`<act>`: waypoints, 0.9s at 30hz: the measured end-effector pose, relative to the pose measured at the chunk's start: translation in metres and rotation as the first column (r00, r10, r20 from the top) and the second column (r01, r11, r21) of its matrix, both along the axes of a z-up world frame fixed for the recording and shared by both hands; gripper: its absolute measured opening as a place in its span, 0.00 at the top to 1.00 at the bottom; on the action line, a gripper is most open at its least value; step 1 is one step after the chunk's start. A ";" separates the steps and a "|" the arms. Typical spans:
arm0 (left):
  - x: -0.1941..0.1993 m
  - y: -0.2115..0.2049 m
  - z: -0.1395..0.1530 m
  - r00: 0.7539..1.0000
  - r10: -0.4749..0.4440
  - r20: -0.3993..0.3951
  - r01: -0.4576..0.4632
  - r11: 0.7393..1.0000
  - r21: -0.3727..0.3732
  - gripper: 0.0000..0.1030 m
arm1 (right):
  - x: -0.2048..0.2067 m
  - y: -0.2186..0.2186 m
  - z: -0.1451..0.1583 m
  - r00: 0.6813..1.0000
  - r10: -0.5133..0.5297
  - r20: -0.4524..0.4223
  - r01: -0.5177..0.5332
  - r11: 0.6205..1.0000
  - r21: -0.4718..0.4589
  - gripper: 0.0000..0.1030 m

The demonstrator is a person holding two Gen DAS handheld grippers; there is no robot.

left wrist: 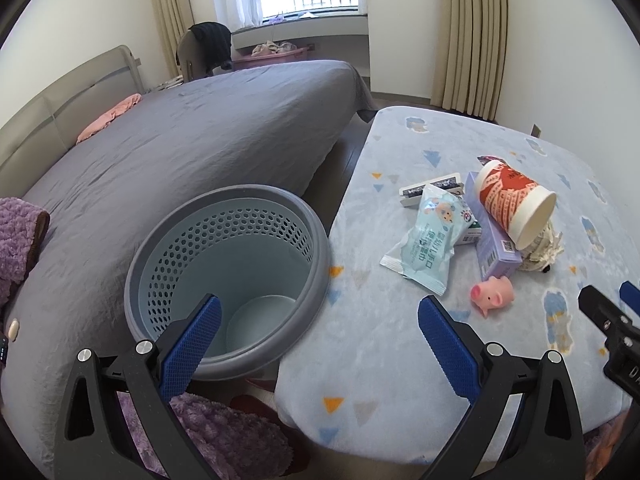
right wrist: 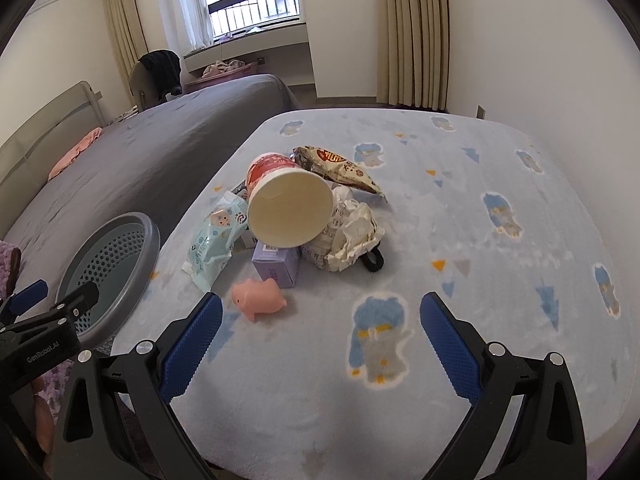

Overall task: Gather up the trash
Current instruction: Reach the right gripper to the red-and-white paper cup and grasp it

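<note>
1. Nothing collected yet, by the look of it: the perforated grey-blue plastic basket (left wrist: 228,276) stands empty on the left, between bed and table.
2. Left gripper (left wrist: 320,344) hovers by the basket, fingers spread wide, holding nothing.
3. On the fleecy blanket (right wrist: 460,240), the trash pile: glossy wipes packet (right wrist: 212,240), paper cup (right wrist: 288,208) tipped over, crumpled paper (right wrist: 352,236).
4. Right gripper (right wrist: 320,344), also wide and empty, likely next closes on the cup.
</note>
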State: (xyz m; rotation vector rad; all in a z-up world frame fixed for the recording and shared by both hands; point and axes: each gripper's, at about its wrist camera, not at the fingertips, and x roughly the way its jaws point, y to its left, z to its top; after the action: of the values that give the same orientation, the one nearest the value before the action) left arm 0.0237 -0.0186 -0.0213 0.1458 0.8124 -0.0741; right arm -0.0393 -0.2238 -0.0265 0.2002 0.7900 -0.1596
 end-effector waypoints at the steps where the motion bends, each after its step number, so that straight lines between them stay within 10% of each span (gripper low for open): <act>1: 0.002 0.000 0.000 1.000 0.001 0.002 -0.001 1.000 0.000 0.06 | 0.005 -0.001 0.002 1.000 0.010 0.003 -0.010 1.000 -0.004 0.08; 27: 0.039 -0.013 -0.027 0.999 -0.034 -0.038 0.034 0.999 0.003 0.06 | 0.144 0.018 -0.017 0.979 0.147 -0.141 -0.169 0.973 -0.159 0.09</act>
State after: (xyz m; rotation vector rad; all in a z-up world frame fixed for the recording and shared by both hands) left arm 0.0625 -0.0321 -0.0485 0.1627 0.8483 -0.1078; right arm 0.1050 -0.2053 -0.0437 -0.0360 0.9117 -0.0892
